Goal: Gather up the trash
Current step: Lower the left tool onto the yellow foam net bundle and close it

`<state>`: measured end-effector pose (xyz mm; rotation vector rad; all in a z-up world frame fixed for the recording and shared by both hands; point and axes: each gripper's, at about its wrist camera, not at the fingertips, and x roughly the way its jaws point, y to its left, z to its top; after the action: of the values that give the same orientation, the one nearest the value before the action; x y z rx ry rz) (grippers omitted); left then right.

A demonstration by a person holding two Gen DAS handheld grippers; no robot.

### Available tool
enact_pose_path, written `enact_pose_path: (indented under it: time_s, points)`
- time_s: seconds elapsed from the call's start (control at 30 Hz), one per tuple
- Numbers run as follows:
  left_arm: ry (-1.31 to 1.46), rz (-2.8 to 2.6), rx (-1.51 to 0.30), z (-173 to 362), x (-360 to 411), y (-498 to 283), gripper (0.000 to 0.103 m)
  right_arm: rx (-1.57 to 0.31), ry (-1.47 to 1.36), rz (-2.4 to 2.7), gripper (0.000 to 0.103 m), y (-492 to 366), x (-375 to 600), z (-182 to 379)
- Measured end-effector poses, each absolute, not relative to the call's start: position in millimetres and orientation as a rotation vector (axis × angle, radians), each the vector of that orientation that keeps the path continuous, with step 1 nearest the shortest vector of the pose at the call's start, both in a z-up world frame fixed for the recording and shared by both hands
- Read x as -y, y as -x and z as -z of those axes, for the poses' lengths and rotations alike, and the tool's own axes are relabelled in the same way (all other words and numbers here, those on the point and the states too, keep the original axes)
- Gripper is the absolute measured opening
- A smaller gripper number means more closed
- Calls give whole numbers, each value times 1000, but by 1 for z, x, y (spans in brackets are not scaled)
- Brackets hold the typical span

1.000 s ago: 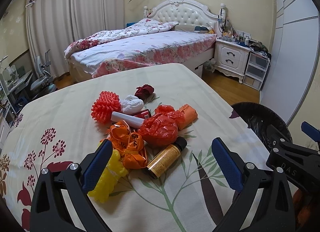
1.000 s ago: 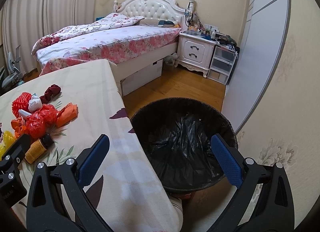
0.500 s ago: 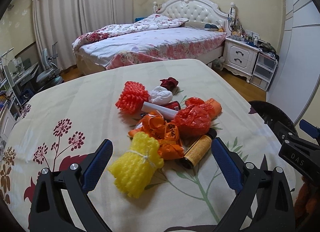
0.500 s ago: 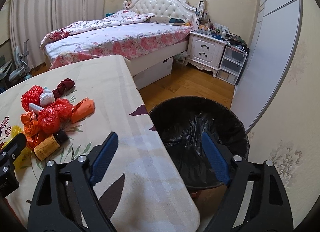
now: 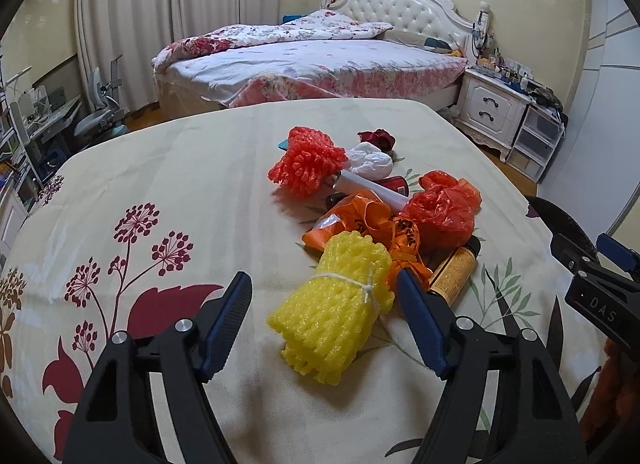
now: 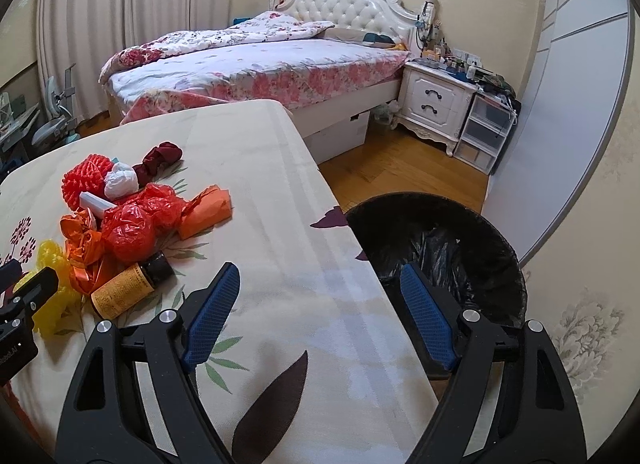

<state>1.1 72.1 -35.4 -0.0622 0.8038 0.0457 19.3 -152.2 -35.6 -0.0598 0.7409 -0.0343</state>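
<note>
Over the table, my left gripper (image 5: pixel 324 296) has just been closing, jaws apart around the yellow foam net (image 5: pixel 334 304), gripping nothing. Snagging the orange ribbon (image 5: pixel 404 240) risks dragging the pile.

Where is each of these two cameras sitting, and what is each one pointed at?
Left wrist view: rides on the left claw, looking down over the table; its blue fingers, which have just been closing, flank the yellow foam net without pressing it.
Right wrist view: rides on the right claw, open and empty, aimed at the table's edge and the black bin.
Shared: the trash pile, the amber bottle, the bed; each view catches the other claw.
</note>
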Motion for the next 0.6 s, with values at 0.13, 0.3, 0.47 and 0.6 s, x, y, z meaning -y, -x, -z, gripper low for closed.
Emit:
enact_pose_path:
  time_s: [0.13, 0.3, 0.47, 0.6]
  points:
    - [69, -30, -827, 41, -73, -8, 67, -747, 63, 25, 81, -20, 149, 36]
    - [67, 20, -824, 41, -75, -5, 55, -750, 69, 13, 81, -21, 144, 37]
    - [39, 22, -805, 35, -77, 3, 51, -751, 75, -5, 81, -20, 137, 36]
    - [42, -4, -796, 28, -87, 7, 51, -756, 72, -31, 81, -19, 129, 35]
